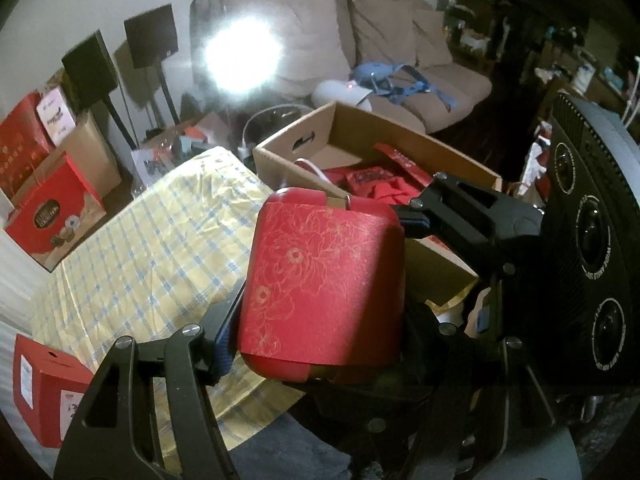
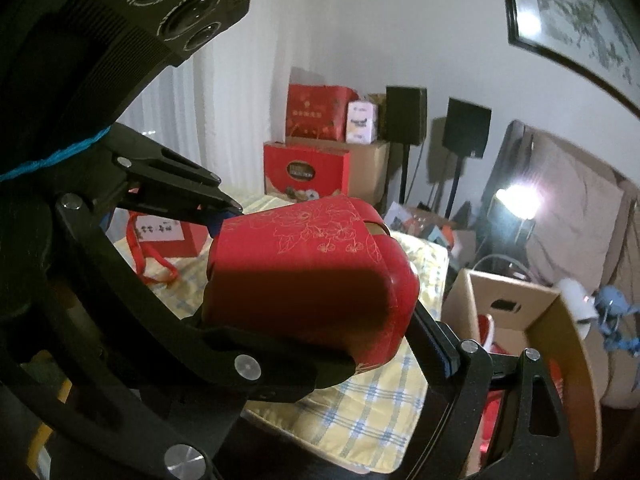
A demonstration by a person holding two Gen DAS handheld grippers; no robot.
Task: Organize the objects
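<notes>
A red box point(image 1: 320, 288) with a gold flower pattern hangs in the air over the edge of the checked table, held from two sides. In the left wrist view my left gripper point(image 1: 320, 344) is shut on its lower end, the blue pad of one finger point(image 1: 224, 340) pressing its left edge. A finger of the right gripper point(image 1: 448, 200) presses its upper right corner. In the right wrist view my right gripper point(image 2: 356, 348) is shut on the red box point(image 2: 304, 280) from below. The left gripper's finger point(image 2: 192, 192) meets its top left corner.
An open cardboard box point(image 1: 352, 128) point(image 2: 560, 320) holding red items stands just beyond the table with the yellow and blue cloth point(image 1: 152, 248) point(image 2: 368, 408). Red gift boxes point(image 1: 52, 216) point(image 2: 304, 172) and a red bag point(image 2: 168, 236) sit around. A sofa point(image 1: 380, 40) and a bright lamp point(image 1: 240, 56) stand behind.
</notes>
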